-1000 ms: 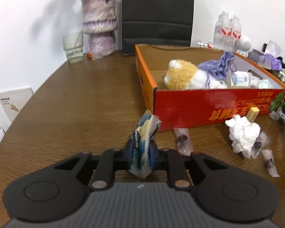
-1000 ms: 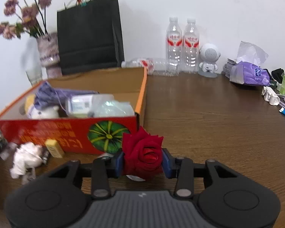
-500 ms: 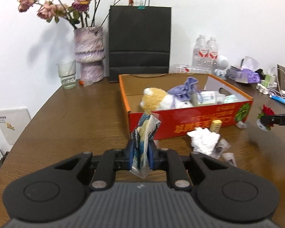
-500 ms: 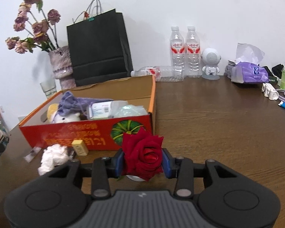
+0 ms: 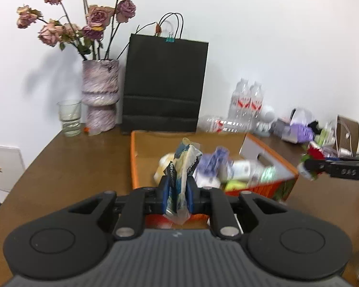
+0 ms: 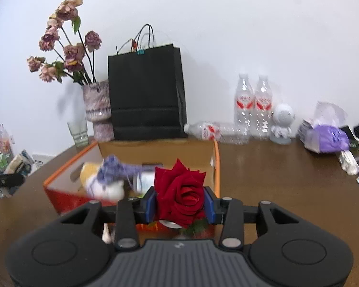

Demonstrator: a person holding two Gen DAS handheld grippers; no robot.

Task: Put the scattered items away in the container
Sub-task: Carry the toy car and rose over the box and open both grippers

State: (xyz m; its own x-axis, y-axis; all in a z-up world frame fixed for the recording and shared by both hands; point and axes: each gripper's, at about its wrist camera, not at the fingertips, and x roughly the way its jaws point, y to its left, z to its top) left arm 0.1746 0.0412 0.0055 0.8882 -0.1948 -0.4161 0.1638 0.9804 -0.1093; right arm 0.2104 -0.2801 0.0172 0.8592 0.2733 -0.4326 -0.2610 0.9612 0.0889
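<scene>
**Both grippers loaded, held over the red box**

Left wrist view: the left gripper [image 5: 177,191] has its blue-padded jaws closed tight on a crumpled blue and white wrapper [image 5: 183,167], which stands upright between the pads with its clear tail hanging below them. Beyond it sits the open red and orange cardboard box [image 5: 132,157] on the brown table [image 5: 71,167]. Inside the box lie a yellow and white plush toy [image 5: 164,165], a purple cloth [image 5: 214,160] and a white bottle [image 5: 241,167]; this part of the frame is blurred, so the smaller contents cannot be told apart. At the right edge the right gripper [image 5: 308,165] reaches in near the box's right corner, carrying a red rose [image 5: 314,153]. A black paper bag [image 5: 162,83] stands behind the box, and a vase of dried roses [image 5: 99,95] stands to its left.

Right wrist view: the right gripper [image 6: 179,206] is clamped on the red rose [image 6: 182,196], its bloom filling the gap between the pads. The box [image 6: 216,165] lies directly ahead and below, the plush toy [image 6: 91,172] and purple cloth [image 6: 114,167] visible inside. Two upright water bottles [image 6: 253,105] stand by the wall to the right.
</scene>
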